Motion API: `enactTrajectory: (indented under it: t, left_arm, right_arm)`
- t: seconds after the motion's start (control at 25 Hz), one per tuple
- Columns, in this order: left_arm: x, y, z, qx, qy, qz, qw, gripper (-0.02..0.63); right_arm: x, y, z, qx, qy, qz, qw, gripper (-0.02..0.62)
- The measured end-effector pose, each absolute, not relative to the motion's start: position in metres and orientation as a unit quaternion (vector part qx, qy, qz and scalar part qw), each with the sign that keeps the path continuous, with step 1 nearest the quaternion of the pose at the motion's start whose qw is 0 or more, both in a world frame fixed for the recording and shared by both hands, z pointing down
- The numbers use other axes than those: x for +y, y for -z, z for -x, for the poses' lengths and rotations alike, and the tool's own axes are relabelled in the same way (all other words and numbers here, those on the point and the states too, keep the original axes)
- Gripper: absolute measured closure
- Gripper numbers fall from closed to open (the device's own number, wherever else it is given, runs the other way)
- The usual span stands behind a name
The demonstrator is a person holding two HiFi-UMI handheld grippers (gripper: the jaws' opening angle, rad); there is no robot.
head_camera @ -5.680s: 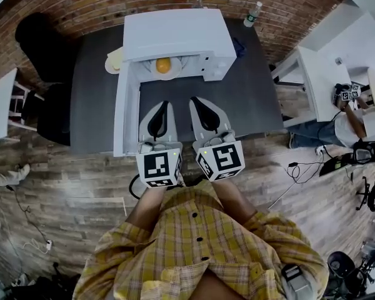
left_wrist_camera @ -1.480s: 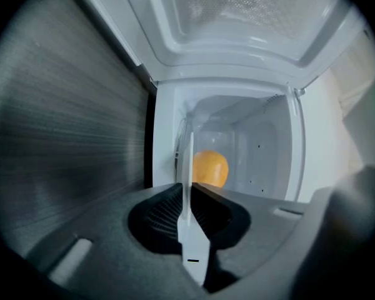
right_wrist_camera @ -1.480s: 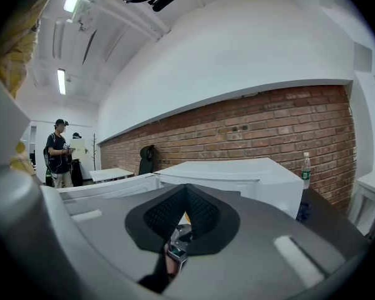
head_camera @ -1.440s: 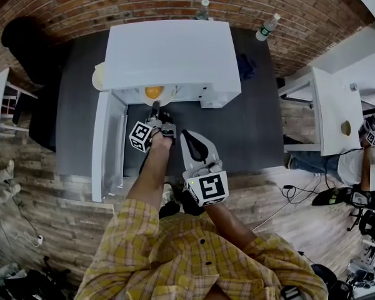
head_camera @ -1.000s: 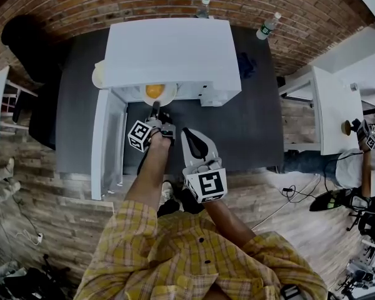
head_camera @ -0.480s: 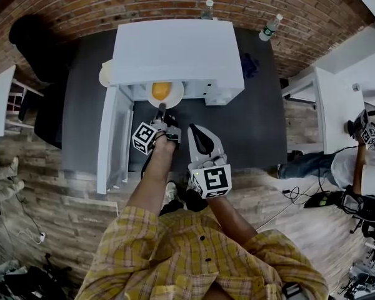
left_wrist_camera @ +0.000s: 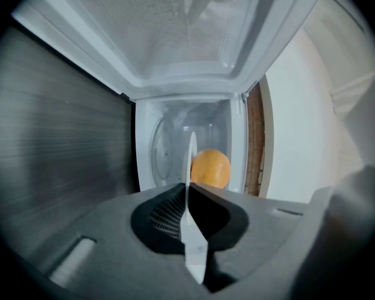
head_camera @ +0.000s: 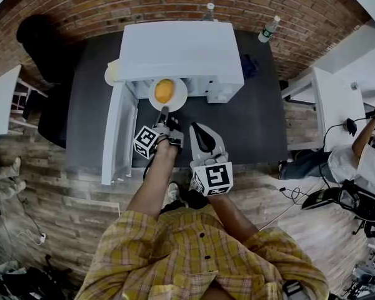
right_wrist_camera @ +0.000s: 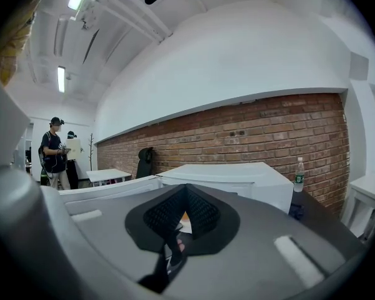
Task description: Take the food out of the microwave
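Two claws in view | left claw (head_camera: 163,112) clamped on the rim of plate (head_camera: 179,99), plate edge-on between its jaws | orange food (head_camera: 164,90) on plate, at mouth of open microwave (head_camera: 181,49) on table (head_camera: 250,124) | right claw (head_camera: 196,127) closed, empty, just beside left

Orange (head_camera: 164,90) on white plate (head_camera: 179,96), before open microwave (head_camera: 181,49)
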State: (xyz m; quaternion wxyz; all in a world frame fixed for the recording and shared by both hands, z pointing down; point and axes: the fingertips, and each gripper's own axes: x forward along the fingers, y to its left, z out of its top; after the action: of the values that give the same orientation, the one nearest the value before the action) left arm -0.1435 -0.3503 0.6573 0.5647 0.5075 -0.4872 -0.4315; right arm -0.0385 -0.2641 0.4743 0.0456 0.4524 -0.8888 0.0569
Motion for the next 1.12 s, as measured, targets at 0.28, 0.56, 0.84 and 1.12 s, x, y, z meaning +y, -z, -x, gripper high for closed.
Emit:
enactTrajectory:
  t: [0.28, 0.56, 0.84, 1.12]
  left_arm:
    - [-0.315, -0.631, 0.132, -0.474, 0.440, -0.501, 0.576, 0.595]
    - [-0.284, -0.598, 0.124, -0.465, 0.442, -0.508, 0.575, 0.595]
    - [-0.254, -0.567, 0.119, -0.465, 0.444, -0.504, 0.577, 0.595]
    - [-0.229, -0.534, 0.122, -0.465, 0.445, -0.503, 0.577, 0.595]
  right_arm:
    - [-0.245, -0.458, 0.036, -0.888, -0.051, -0.456, 0.036, 0.592]
    - [-0.223, -0.446, 0.037, -0.892, -0.061, -0.447, 0.038, 0.592]
    - [-0.204, -0.431, 0.035, -0.899, -0.066, -0.432, 0.039, 0.592]
    - [-0.190, -0.418, 0.033, -0.902, -0.063, -0.426, 0.036, 0.592]
